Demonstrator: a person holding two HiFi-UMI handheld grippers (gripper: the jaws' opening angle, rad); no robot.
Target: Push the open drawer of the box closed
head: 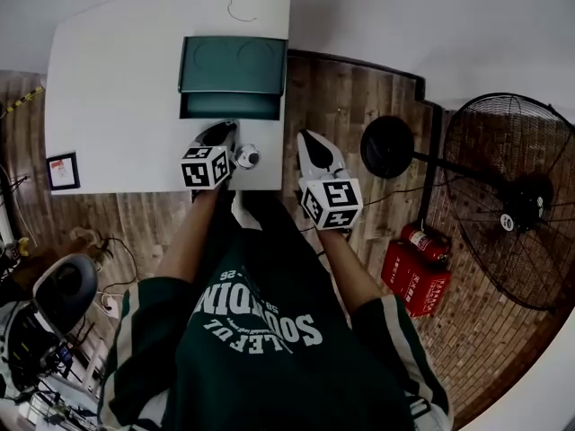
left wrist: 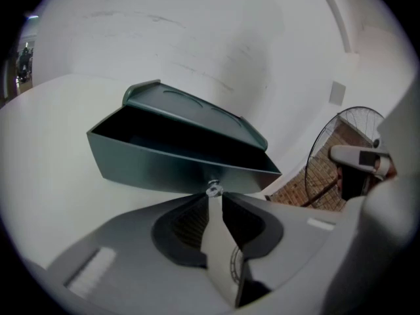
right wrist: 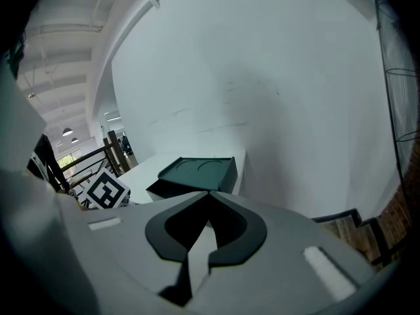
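Note:
A dark green box (head: 234, 64) stands at the far side of the white table (head: 117, 106). Its drawer (head: 229, 106) is pulled out toward me, and the inside looks dark and empty. In the left gripper view the drawer front (left wrist: 157, 166) carries a small silver knob (left wrist: 213, 189). My left gripper (head: 221, 131) (left wrist: 213, 195) is at that front, its tips narrowly apart and closed on the knob. My right gripper (head: 310, 142) (right wrist: 210, 194) hovers shut and empty beyond the table's right edge, apart from the box (right wrist: 200, 170).
A small black-framed picture (head: 63, 171) lies at the table's near left. On the wooden floor to the right are a standing fan (head: 512, 200), its round base (head: 386, 146) and a red fire extinguisher box (head: 418, 268). A chair (head: 63, 290) is at lower left.

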